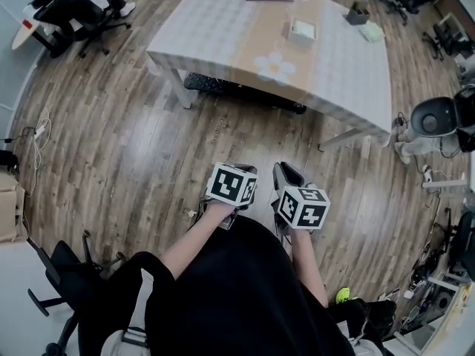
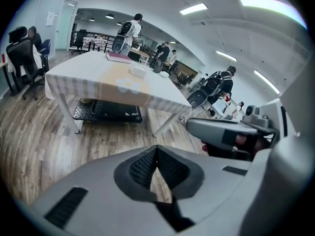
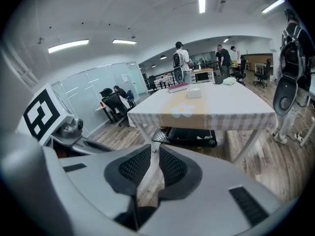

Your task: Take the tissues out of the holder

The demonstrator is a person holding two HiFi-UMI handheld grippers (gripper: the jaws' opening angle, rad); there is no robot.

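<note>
Left gripper (image 2: 156,149): closed, empty.
Right gripper (image 3: 154,150): slightly parted, empty.
White box-shaped tissue holder (image 1: 302,30): on pale cloth-covered bench (image 1: 349,80), well apart from both.

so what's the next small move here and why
Probably step forward to the table and carry the right gripper toward the holder. Both grippers are held near the body over the floor, well short of the table, with nothing between their jaws. The left gripper has its jaws together, the right's stand slightly apart. The holder sits untouched on the tabletop.
</note>
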